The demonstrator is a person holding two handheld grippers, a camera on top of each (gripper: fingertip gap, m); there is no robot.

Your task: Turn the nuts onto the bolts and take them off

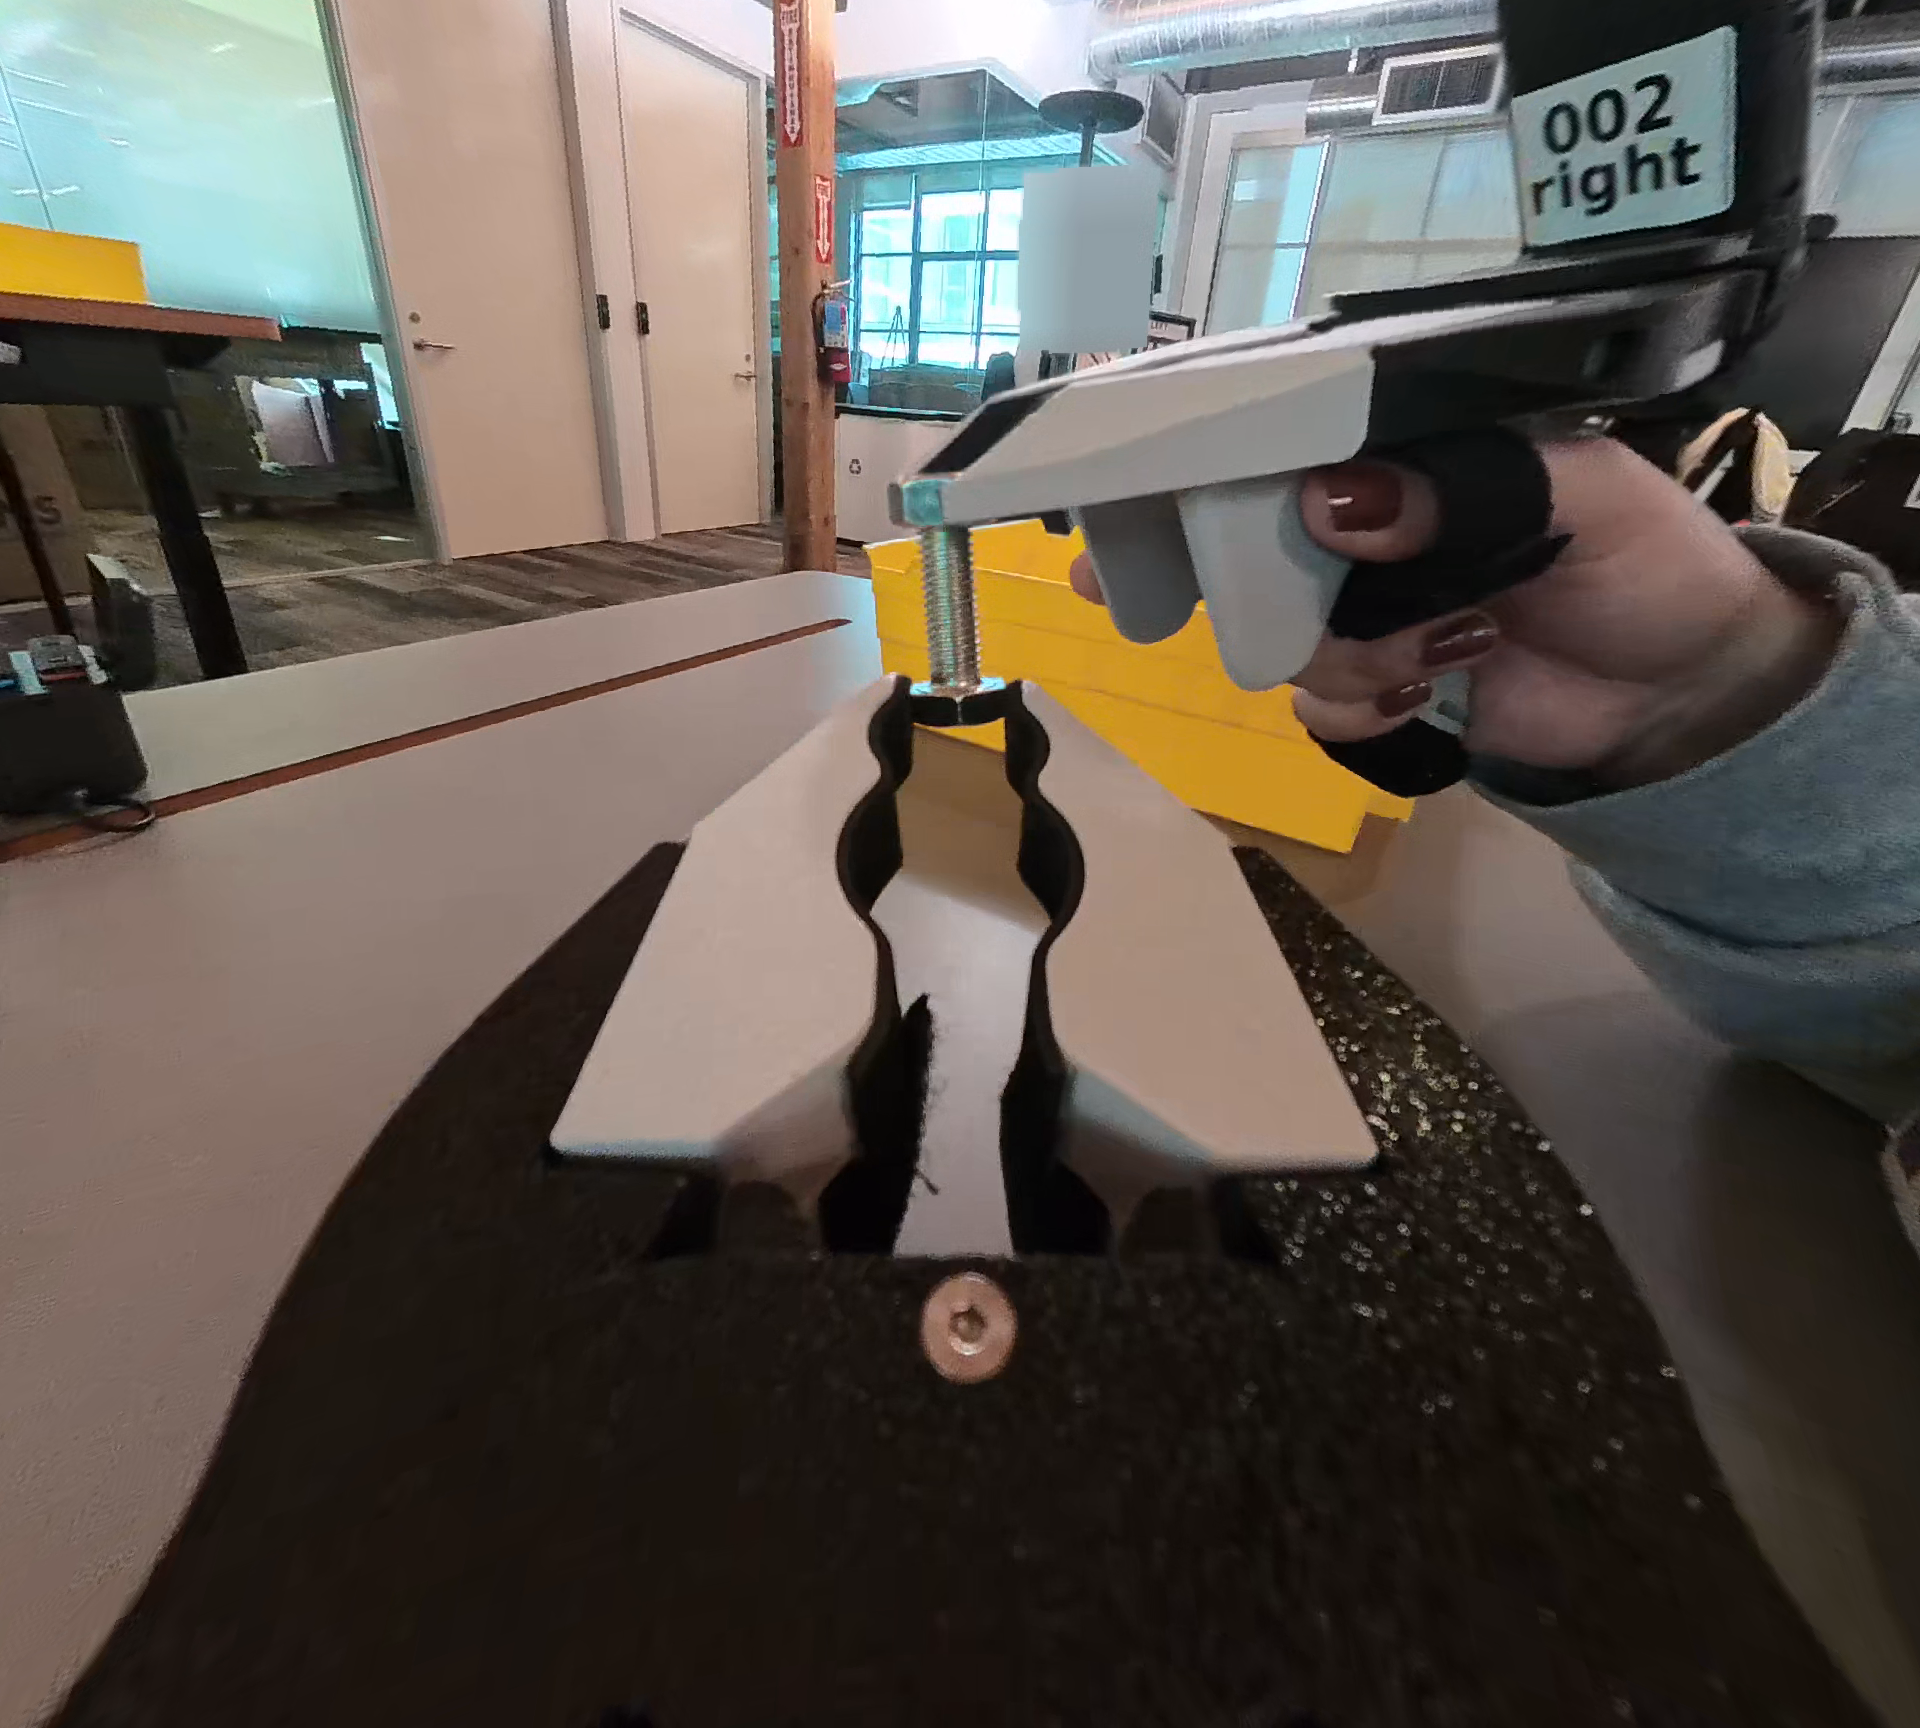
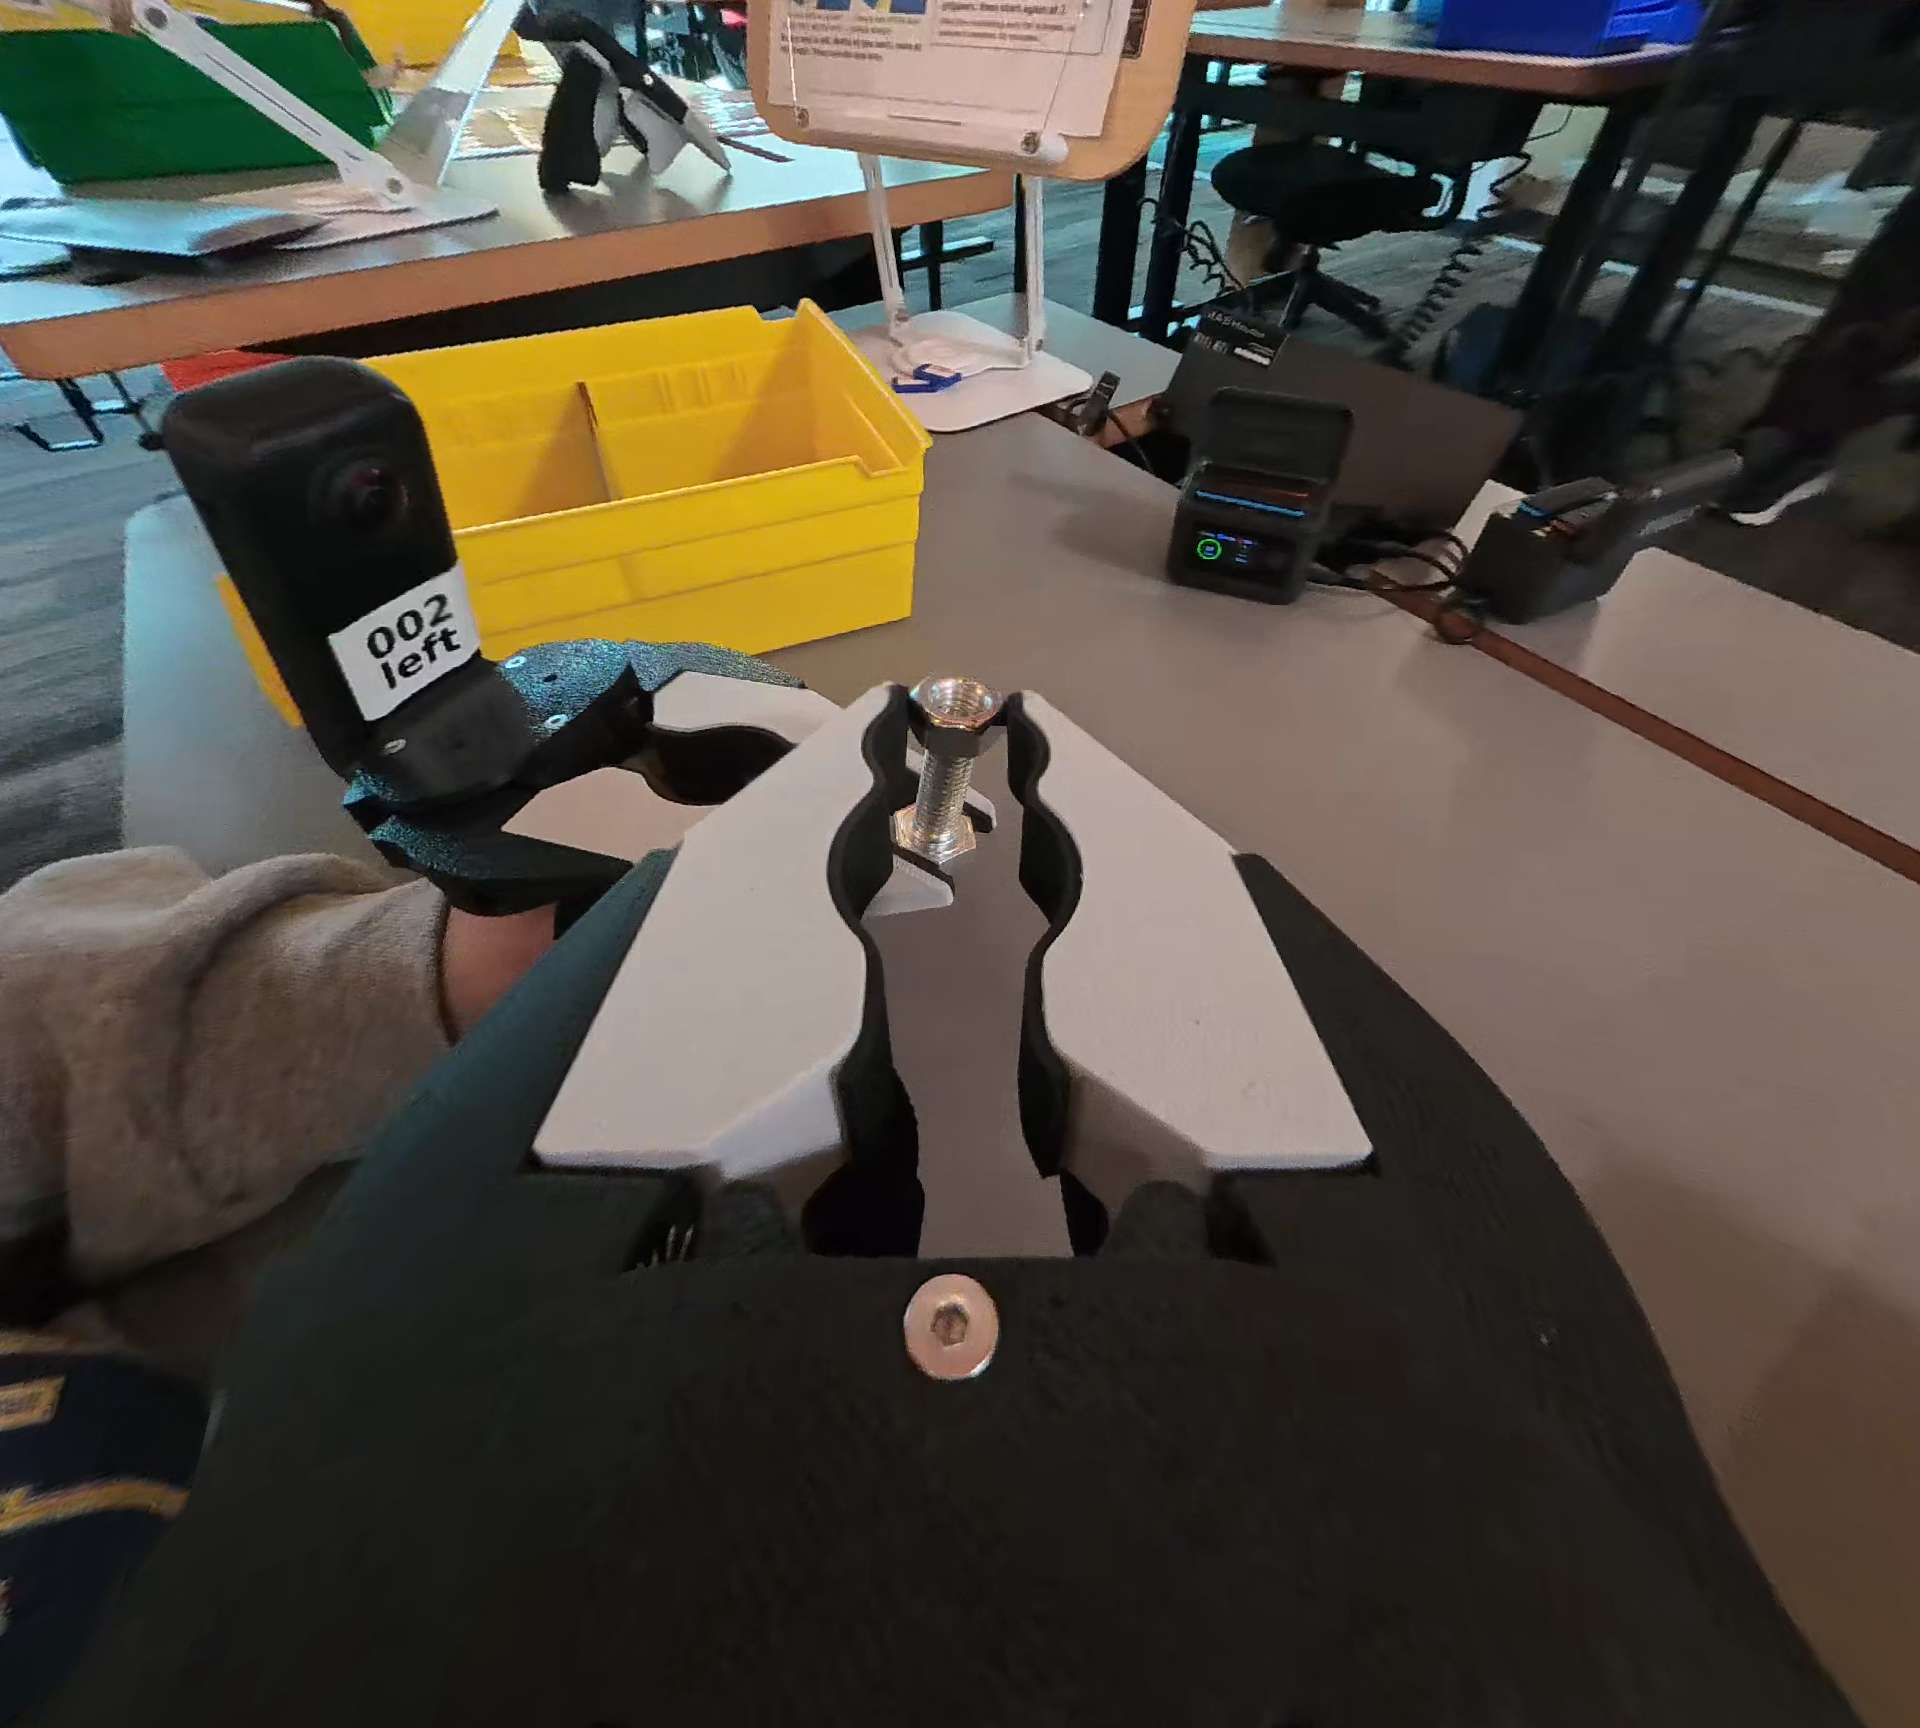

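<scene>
A silver bolt (image 1: pixel 951 608) stands upright between both grippers above the table. My left gripper (image 1: pixel 958 704) is shut on the dark hex nut (image 1: pixel 958 704) at the bolt's lower end. My right gripper (image 1: pixel 920 502) reaches in from the right and is shut on the bolt head (image 1: pixel 923 499) at the top. In the right wrist view, my right gripper (image 2: pixel 956 710) pinches the bolt head (image 2: pixel 956 704). Below it the threaded shaft runs down to the nut (image 2: pixel 932 831), held by my left gripper (image 2: pixel 925 857), which comes in from the left.
A yellow divided bin (image 2: pixel 675 525) stands on the grey table (image 2: pixel 1299 847) just behind the grippers, also in the left wrist view (image 1: pixel 1101 650). A small black device (image 2: pixel 1257 504) with cables and a document stand (image 2: pixel 956 16) sit at the back right. A hand (image 1: pixel 1538 629) holds the right gripper. My two grippers' fingertips are within a few centimetres of each other.
</scene>
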